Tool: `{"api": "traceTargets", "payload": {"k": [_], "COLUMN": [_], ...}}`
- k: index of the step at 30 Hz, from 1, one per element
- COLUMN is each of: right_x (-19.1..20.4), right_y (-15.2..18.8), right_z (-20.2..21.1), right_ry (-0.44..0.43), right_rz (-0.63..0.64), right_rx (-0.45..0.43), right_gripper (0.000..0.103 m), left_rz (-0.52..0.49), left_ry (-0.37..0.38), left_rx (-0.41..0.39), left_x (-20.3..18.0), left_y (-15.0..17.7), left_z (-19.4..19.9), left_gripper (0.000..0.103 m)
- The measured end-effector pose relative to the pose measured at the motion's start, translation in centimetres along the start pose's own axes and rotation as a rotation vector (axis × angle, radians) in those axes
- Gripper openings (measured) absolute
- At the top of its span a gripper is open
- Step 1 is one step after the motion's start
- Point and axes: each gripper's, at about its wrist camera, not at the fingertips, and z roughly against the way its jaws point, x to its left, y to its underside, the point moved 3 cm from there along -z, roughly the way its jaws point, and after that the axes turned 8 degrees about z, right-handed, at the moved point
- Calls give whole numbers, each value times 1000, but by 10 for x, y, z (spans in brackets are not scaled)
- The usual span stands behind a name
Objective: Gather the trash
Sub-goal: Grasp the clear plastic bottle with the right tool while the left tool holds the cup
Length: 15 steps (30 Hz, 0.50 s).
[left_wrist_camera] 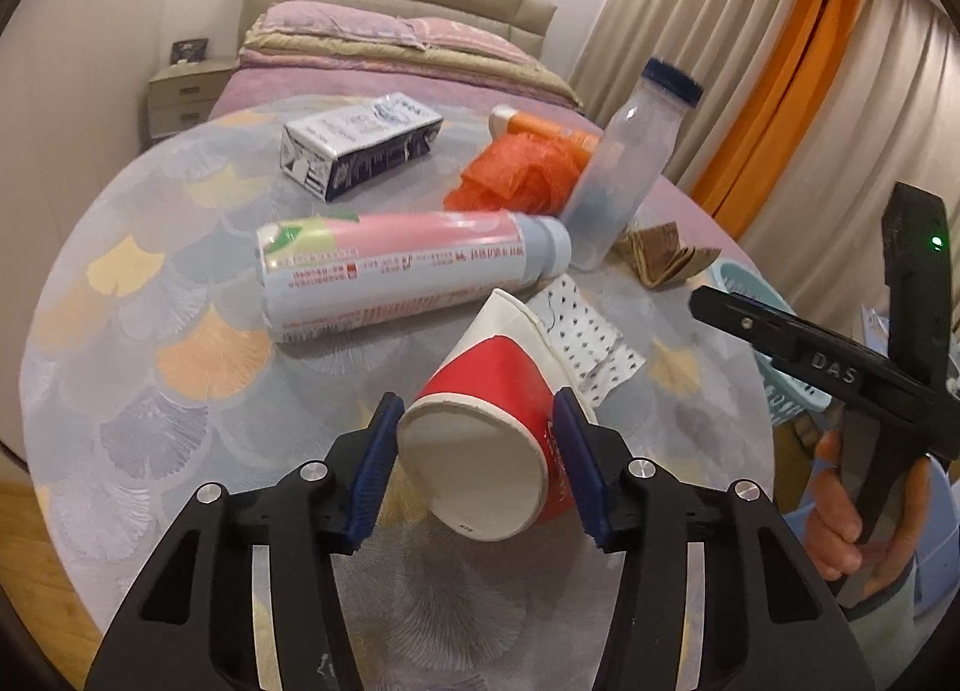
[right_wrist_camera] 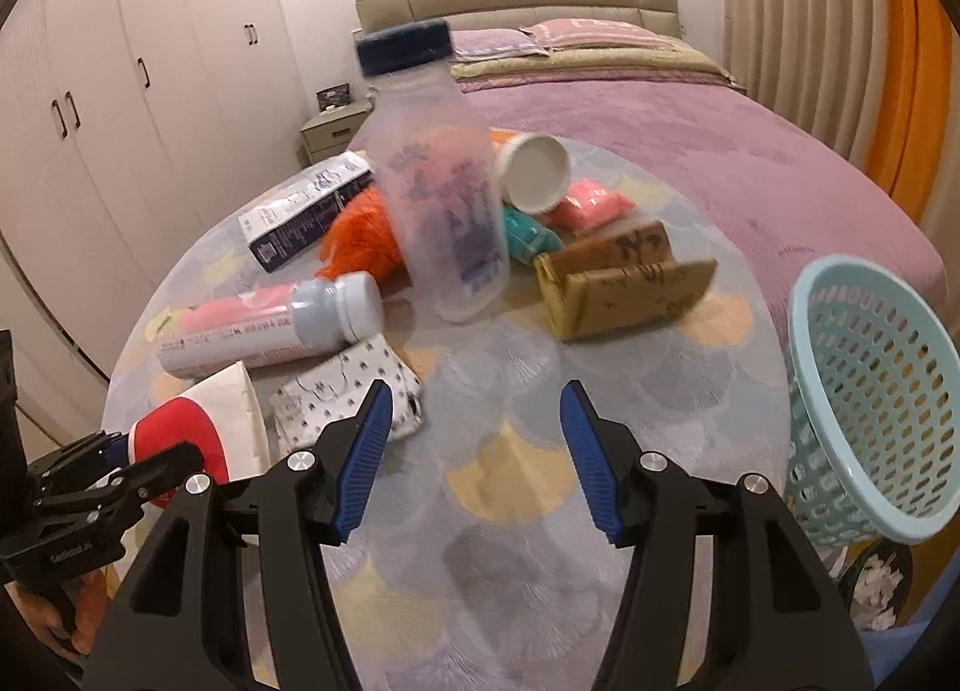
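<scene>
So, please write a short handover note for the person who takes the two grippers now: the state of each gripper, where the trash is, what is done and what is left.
Left gripper: closed on the red paper cup, cup on its side.
Right gripper: open, empty, above the table.
Blue basket: at the table's right edge; its inside is not visible.
Still on the table: pink bottle, clear bottle, milk carton, orange net, dotted wrapper, brown paper.
Left: carry the cup to the basket, then collect the rest.

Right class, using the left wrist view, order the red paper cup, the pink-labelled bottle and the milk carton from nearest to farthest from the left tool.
1. Red paper cup: between the left tool's pads.
2. Pink-labelled bottle: lying mid-table, just beyond.
3. Milk carton: far side, towards the bed.
</scene>
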Motion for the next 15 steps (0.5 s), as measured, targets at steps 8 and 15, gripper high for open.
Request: {"api": "traceTargets", "payload": {"k": [8,15], "right_x": [4,-1], "right_y": [-45,-61], "right_z": [-19,-55], "right_ry": [-1,-19], "right_rz": [24,22], "right_rx": [-75,-47], "right_gripper": [68,68], "left_rz": [17,17], "left_ry": [14,12], "left_rx": [-77,-91], "left_x": [5,9], "left_y": [-28,-49], "left_z": [17,8], "left_gripper": [49,50]}}
